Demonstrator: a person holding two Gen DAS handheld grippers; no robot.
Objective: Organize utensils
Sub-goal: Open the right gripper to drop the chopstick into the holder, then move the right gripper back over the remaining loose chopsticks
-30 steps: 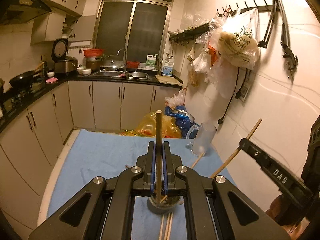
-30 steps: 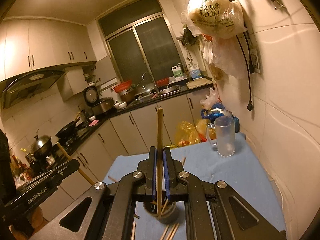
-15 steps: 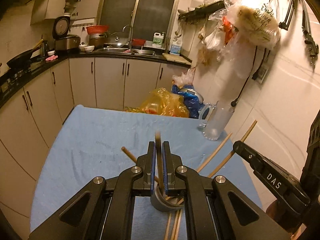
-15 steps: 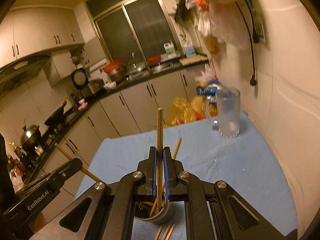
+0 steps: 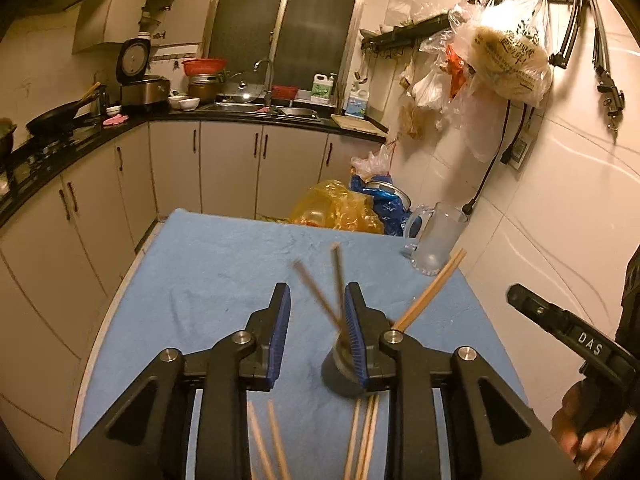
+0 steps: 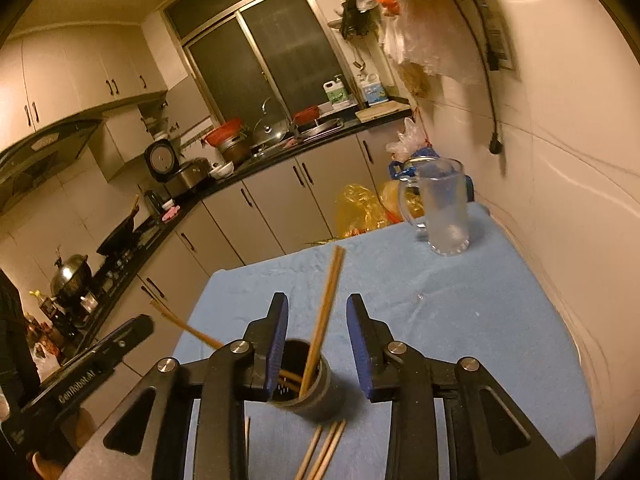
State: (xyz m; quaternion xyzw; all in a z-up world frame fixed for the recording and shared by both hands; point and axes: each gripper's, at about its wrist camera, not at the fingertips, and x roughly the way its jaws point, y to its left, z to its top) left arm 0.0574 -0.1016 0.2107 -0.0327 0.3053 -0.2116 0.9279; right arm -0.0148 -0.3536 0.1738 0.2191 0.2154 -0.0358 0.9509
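Note:
A dark round utensil holder (image 5: 340,376) (image 6: 308,384) stands on the blue cloth of the table (image 5: 224,272). Several wooden chopsticks (image 5: 430,292) (image 6: 324,312) lean in it, some blurred with motion. More chopsticks (image 5: 266,440) (image 6: 324,452) lie flat on the cloth in front of it. My left gripper (image 5: 316,316) is open and empty, just above and left of the holder. My right gripper (image 6: 318,324) is open and empty, straddling the holder and the leaning chopstick. Each gripper's side shows in the other view.
A clear glass mug (image 5: 436,240) (image 6: 444,208) stands at the table's far right corner by the tiled wall. Yellow and blue plastic bags (image 5: 344,208) sit on the floor beyond the table. Kitchen cabinets and counter (image 5: 224,160) run behind and to the left.
Both grippers have opened and let go of their chopsticks, which now stand in the holder, still swinging. Both have lowered and tilted toward the table.

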